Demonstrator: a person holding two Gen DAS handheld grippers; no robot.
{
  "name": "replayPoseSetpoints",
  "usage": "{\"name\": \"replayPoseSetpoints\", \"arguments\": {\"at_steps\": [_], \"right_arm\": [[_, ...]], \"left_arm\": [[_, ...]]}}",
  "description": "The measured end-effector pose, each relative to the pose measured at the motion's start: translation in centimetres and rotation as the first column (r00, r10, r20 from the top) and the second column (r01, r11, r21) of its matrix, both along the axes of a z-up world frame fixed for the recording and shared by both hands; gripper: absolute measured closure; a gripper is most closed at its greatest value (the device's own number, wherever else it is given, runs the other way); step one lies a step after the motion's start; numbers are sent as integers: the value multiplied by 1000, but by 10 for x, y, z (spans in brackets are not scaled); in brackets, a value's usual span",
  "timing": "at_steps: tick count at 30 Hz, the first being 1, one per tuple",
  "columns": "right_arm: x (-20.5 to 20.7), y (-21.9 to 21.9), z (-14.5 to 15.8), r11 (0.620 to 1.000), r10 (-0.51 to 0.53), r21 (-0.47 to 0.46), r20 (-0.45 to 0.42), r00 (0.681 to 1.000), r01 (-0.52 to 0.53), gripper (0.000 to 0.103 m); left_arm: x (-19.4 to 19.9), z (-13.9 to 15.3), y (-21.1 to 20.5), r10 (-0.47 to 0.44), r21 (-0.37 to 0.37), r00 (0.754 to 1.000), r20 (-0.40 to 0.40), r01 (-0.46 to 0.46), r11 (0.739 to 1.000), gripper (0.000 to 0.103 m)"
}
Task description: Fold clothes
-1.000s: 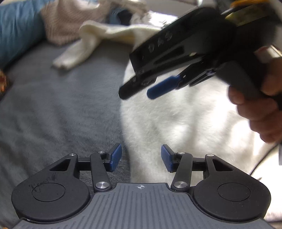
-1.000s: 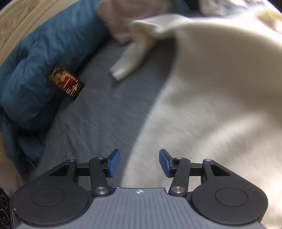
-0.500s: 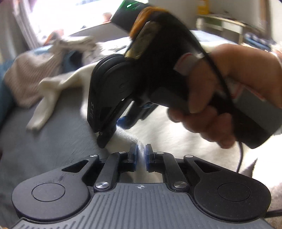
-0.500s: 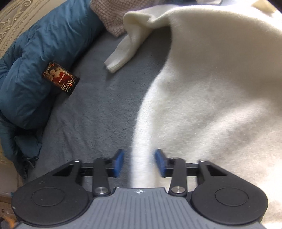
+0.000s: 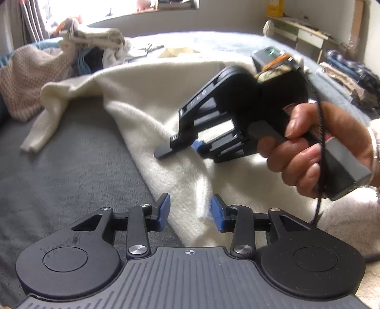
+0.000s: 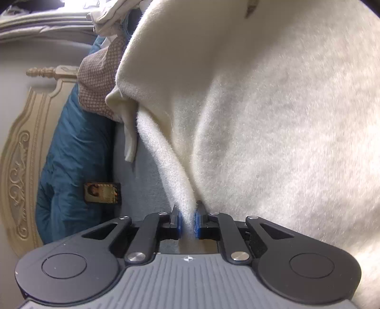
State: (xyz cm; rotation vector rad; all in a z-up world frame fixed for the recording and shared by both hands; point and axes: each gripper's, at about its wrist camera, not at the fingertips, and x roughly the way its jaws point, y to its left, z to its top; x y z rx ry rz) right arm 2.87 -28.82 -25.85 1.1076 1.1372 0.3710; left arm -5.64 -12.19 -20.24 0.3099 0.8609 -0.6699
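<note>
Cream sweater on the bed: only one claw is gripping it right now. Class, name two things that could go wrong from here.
1. The right claw pinches only a thin edge of the cream sweater; a hard pull may slip it free.
2. The left claw has just been opening, its pads clear of the fabric between them, so one side may sag and fold crooked.

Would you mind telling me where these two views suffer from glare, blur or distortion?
Left wrist view: window blown out at top, right tool and hand slightly motion-blurred, fisheye bends the room's edges. Right wrist view: cream sweater soft toward the right edge, headboard curved by the lens.
</note>
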Motion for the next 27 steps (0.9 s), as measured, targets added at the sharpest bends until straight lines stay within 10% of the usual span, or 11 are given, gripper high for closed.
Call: {"name": "replayPoseSetpoints", "arguments": {"at_steps": [16,27], "right_arm": [[-2,-8,10,996,43,-76,49,998,-39,89],[-4,-29,-5,995,-65,73,-5,998,65,90]], "left_arm": [[-4,5,1,-63,-61,996,-65,59,996,65],[-27,-10,-22,-255,205,962,102,230,951,65]]}}
